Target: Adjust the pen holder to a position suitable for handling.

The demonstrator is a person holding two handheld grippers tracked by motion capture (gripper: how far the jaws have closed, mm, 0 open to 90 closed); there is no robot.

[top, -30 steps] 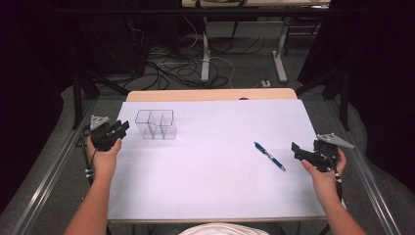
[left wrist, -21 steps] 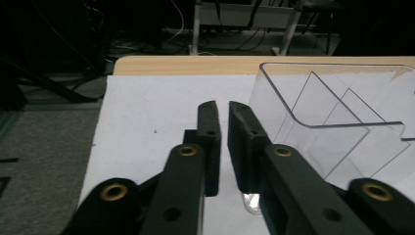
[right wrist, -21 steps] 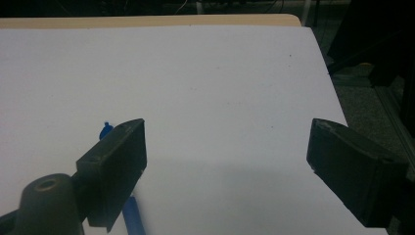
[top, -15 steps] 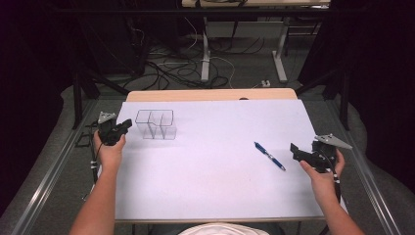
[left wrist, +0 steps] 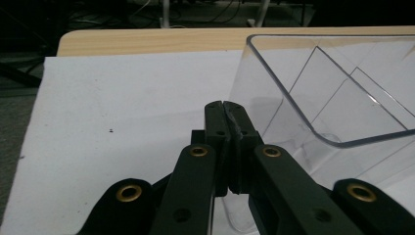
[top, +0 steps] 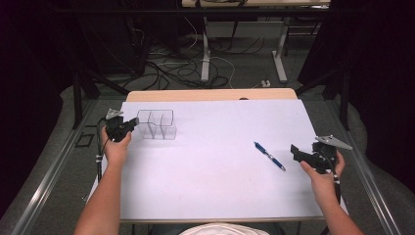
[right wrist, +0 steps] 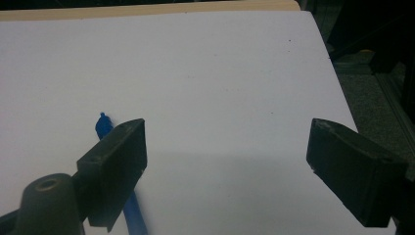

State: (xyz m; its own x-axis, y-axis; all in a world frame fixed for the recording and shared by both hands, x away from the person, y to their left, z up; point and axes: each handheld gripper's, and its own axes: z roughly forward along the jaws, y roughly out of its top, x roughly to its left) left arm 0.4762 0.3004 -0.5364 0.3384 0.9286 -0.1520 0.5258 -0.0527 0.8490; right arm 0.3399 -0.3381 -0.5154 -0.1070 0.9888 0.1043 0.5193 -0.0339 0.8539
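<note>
A clear plastic container (top: 156, 124) with an inner divider stands at the table's far left. My left gripper (top: 133, 123) sits just left of it, jaws shut with nothing visible between them. In the left gripper view the shut tips (left wrist: 226, 105) lie beside the container's near wall (left wrist: 333, 98). A blue pen (top: 269, 155) lies on the white sheet at the right. My right gripper (top: 294, 150) is a little right of the pen, open. In the right gripper view the right gripper (right wrist: 227, 161) has its jaws wide apart, and the pen (right wrist: 103, 125) runs behind the left jaw.
A white sheet (top: 210, 186) covers the table, with a wooden strip (top: 210, 94) showing along the far edge. Metal rails run along both sides. Cables and desk legs (top: 205, 54) lie on the floor beyond the table.
My left gripper has edged to the right, closer to the clear container. The right gripper and the pen have hardly moved.
</note>
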